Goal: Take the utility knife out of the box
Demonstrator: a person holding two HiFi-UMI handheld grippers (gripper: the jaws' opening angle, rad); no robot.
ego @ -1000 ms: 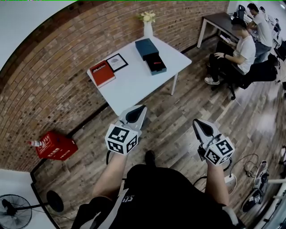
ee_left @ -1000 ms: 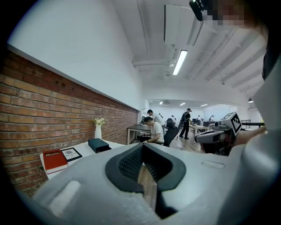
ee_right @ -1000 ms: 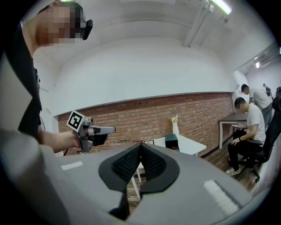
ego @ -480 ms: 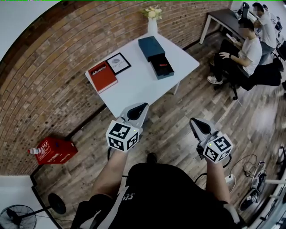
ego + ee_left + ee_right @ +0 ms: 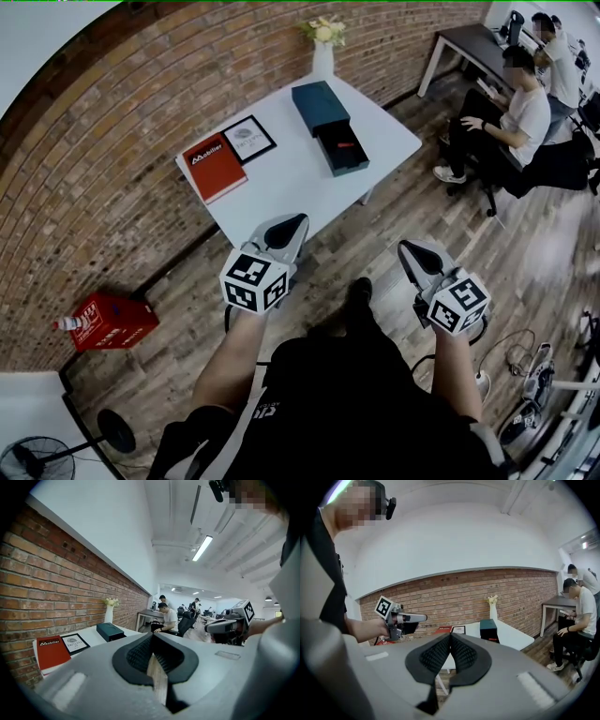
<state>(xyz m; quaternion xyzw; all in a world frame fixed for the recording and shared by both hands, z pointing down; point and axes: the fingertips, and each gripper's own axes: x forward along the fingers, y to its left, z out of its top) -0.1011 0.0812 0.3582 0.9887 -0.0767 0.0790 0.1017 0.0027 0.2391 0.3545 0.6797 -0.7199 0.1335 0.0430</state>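
On the white table (image 5: pixel 281 192) ahead lies a dark teal box (image 5: pixel 319 101) with its tray (image 5: pixel 342 150) pulled out toward me. In the tray rests a red utility knife (image 5: pixel 346 144). My left gripper (image 5: pixel 286 230) hovers over the floor just short of the table's near edge, shut and empty. To its right my right gripper (image 5: pixel 415 255) is also shut and empty, above the wooden floor. The left gripper view shows the box (image 5: pixel 110 631) beyond the closed pads (image 5: pixel 161 654). In the right gripper view the box (image 5: pixel 489 627) stands behind the closed pads (image 5: pixel 461 654), with the left gripper (image 5: pixel 407 618) at left.
A red book (image 5: pixel 214 167), a framed picture (image 5: pixel 248 139) and a vase of flowers (image 5: pixel 323 52) share the table against the brick wall. A red crate (image 5: pixel 112 319) and a fan (image 5: pixel 28 457) stand at left. Seated people (image 5: pixel 511 108) and floor cables (image 5: pixel 525 361) are at right.
Both grippers and the person have advanced toward the table, which now sits nearer in the head view. Both pairs of jaws stay shut.
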